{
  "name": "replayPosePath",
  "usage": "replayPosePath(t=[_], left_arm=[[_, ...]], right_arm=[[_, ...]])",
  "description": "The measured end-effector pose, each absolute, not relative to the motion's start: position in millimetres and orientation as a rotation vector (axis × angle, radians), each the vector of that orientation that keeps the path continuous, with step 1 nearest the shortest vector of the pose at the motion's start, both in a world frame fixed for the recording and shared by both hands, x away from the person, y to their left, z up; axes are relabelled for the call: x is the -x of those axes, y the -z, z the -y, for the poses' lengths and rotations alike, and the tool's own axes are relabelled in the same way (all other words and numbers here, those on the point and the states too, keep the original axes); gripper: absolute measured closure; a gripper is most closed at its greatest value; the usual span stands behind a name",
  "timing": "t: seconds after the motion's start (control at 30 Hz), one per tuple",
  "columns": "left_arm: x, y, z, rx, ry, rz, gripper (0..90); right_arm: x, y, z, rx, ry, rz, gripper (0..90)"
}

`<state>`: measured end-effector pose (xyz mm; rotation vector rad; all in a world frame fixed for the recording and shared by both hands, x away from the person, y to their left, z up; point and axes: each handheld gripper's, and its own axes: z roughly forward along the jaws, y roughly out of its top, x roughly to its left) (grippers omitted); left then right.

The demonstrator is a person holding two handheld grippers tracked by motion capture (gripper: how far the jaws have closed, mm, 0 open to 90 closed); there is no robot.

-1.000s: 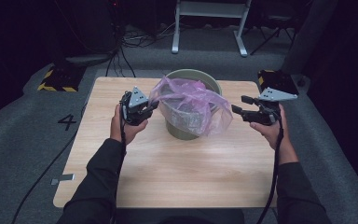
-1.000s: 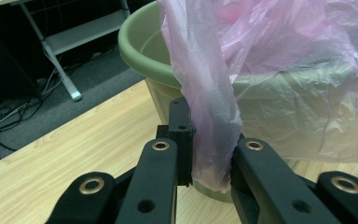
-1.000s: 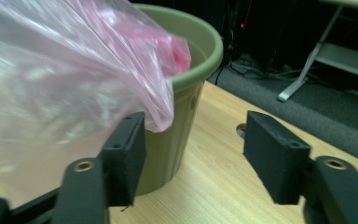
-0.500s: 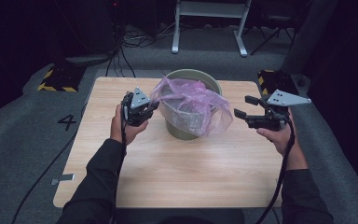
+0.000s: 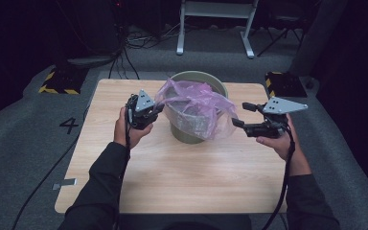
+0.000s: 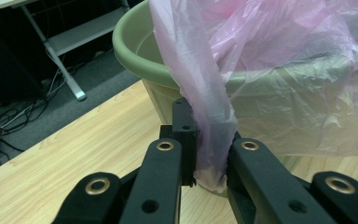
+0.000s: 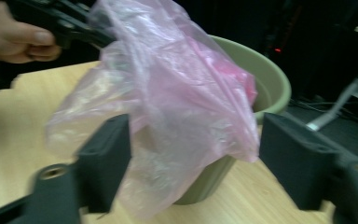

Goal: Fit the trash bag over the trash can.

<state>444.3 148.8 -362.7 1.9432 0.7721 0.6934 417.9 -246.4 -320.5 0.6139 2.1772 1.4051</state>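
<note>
We see the pink plastic bag (image 5: pixel 194 108) draped over the green bucket (image 5: pixel 196 81) mid-table (image 5: pixel 172 191). Left tool (image 5: pixel 154 111) pinches a twisted strip of the bag at the bucket's left side. Right tool (image 5: pixel 239 115), jaws spread and just closing, sits just right of the bag, plastic in front, nothing pinched.

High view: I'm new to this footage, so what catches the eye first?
A pink plastic bag billows over a green bucket mid-table. The left gripper pinches the bag's edge at the bucket's left side. The right gripper, its jaws just closing, is open beside the bag's right side.
</note>
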Motion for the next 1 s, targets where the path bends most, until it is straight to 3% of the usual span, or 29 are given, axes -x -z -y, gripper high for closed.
replayPosePath(t=[0.07, 0.17, 0.23, 0.37, 1.0], left_arm=[[-444.8, 363.0, -148.6, -1.944, -0.697, -0.771, 85.1], [-445.6, 363.3, -149.1, -1.951, -0.699, -0.767, 85.1], [-447.5, 364.0, -149.8, -1.955, -0.703, -0.762, 85.1], [-450.2, 364.4, -151.2, -1.965, -0.715, -0.761, 85.4], [-482.0, 378.1, -152.2, -2.002, -0.664, -0.809, 87.2]], right_arm=[[-419.8, 321.1, 245.3, -0.617, -1.413, -2.173, 44.3], [-426.2, 323.5, 240.2, -0.615, -1.375, -2.177, 57.5], [-434.8, 324.8, 236.4, -0.644, -1.345, -2.164, 72.9], [-452.7, 324.6, 234.0, -0.709, -1.317, -2.125, 83.5], [-531.1, 340.1, 215.6, -0.991, -1.183, -2.112, 87.2]])
